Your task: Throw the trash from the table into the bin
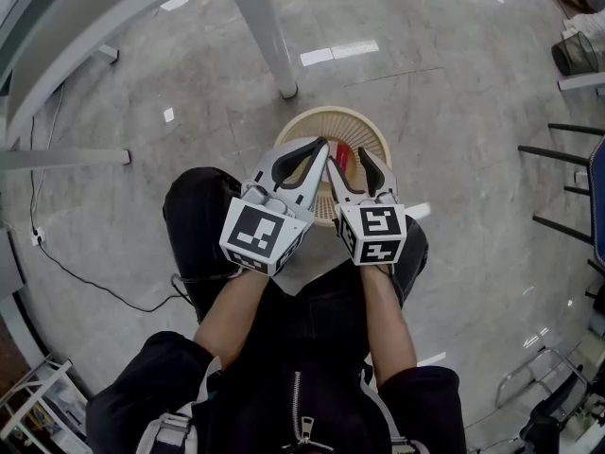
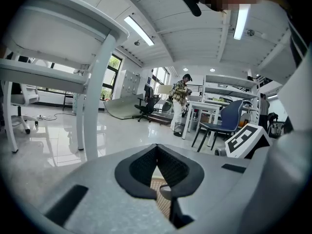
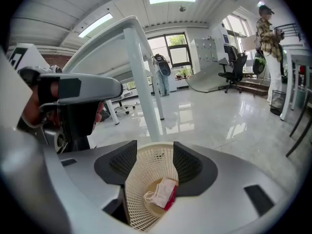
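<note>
A cream mesh bin (image 1: 321, 113) stands on the floor beside a table leg. Both grippers hang just over its near side. In the right gripper view the bin (image 3: 139, 189) shows between the jaws, with a crumpled white piece of trash (image 3: 158, 191) and a red piece (image 3: 171, 199) lying at its bottom. The red piece (image 1: 342, 163) also shows in the head view. My right gripper (image 3: 155, 157) (image 1: 352, 159) is open with nothing between its pads. My left gripper (image 1: 319, 146) (image 2: 157, 147) is shut, tips touching and empty, with the bin (image 2: 157, 185) glimpsed below.
A white table leg (image 1: 265, 36) (image 3: 146, 96) stands just beyond the bin. A cable (image 1: 85, 272) runs over the shiny floor at left. Chair legs (image 1: 558, 154) stand at right. My dark-trousered knees (image 1: 198, 216) flank the bin. A person (image 2: 180, 99) stands far off.
</note>
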Available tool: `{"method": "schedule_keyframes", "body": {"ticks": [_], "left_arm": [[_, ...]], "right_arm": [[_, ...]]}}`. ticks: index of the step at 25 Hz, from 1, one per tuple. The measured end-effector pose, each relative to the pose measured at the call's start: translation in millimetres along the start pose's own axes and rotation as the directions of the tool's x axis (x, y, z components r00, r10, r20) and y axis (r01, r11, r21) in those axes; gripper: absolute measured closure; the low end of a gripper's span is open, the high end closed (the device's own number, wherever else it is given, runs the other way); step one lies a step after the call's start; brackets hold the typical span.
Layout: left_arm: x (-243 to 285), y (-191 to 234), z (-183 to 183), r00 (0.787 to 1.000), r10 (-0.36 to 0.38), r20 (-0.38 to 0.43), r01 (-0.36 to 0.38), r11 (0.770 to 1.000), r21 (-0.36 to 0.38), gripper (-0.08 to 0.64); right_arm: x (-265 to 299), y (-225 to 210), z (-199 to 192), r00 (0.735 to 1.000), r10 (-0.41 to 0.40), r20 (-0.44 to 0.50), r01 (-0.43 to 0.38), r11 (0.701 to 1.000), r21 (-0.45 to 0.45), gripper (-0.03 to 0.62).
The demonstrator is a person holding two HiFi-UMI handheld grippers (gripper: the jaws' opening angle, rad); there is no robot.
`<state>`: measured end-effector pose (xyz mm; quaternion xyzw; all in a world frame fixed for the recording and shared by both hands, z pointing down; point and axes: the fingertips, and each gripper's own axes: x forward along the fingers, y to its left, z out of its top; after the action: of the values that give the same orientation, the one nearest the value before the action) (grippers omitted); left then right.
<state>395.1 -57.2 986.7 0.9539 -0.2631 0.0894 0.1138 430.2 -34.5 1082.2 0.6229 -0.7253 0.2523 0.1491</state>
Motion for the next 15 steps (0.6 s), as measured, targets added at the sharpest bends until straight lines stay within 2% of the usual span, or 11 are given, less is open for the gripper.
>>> {"method": "schedule_keyframes", "body": {"ticks": [9, 11, 14, 15], "left_arm": [[-5.5, -7.1, 4.8, 1.0, 0.0, 0.012, 0.0, 1.0, 0.022, 0.552], [-7.3, -9.8, 7.8, 1.0, -0.002, 0.016, 0.001, 0.999, 0.032, 0.552], [-11.4, -11.5, 13.4, 1.0, -0.014, 0.024, 0.013, 0.999, 0.052, 0.552], [-13.2, -11.8, 16.1, 0.999, -0.019, 0.028, 0.017, 0.998, 0.055, 0.552]], "right_arm": [[-5.6, 0.7, 2.1, 1.0, 0.009, 0.0, -0.009, 1.0, 0.012, 0.379], [-8.8, 0.9, 4.2, 1.0, 0.012, 0.01, -0.012, 1.0, 0.021, 0.441], [-18.6, 1.8, 22.2, 0.994, -0.015, 0.112, 0.014, 1.0, 0.005, 0.57], [-22.1, 3.5, 28.1, 0.99, -0.022, 0.141, 0.023, 1.0, -0.004, 0.578]]}}
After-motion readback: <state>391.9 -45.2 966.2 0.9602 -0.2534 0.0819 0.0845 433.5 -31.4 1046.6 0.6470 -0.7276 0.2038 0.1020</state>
